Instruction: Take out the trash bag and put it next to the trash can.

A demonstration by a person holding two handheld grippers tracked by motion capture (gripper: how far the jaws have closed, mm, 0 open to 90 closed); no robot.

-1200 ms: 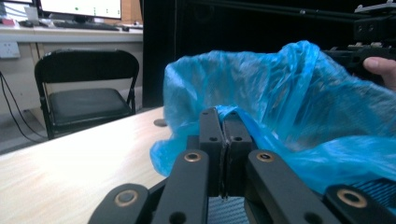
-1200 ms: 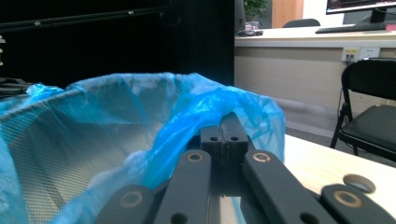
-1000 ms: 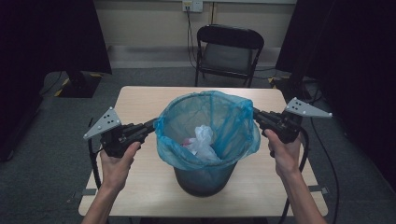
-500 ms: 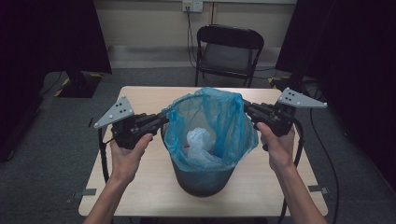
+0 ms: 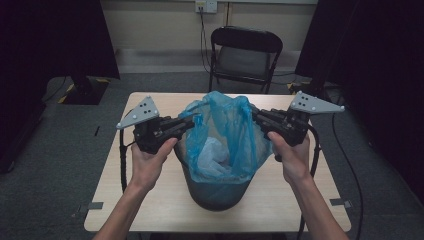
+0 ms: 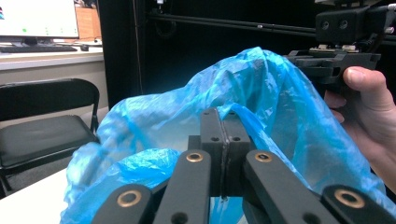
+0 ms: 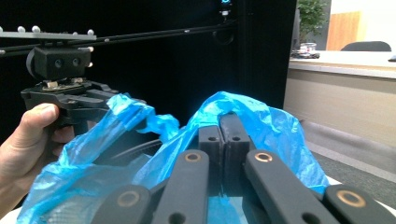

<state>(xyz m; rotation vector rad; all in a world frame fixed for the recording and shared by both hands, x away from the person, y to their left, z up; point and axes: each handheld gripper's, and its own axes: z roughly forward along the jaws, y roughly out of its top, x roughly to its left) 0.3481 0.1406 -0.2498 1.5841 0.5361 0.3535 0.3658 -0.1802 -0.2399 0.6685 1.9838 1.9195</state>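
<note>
From above, a dark bin (image 5: 215,192) stands on the desk (image 5: 150,200); the blue bag (image 5: 225,130) rises out of it, with white paper (image 5: 212,152) inside. The left gripper (image 5: 189,122) and right gripper (image 5: 256,116) pinch opposite edges. In the left gripper view the jaws are closed on the bag film. The right gripper view shows the same.

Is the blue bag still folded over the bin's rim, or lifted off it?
Lifted off: the blue bag rises above the bin, both claws pinching its edges.
</note>
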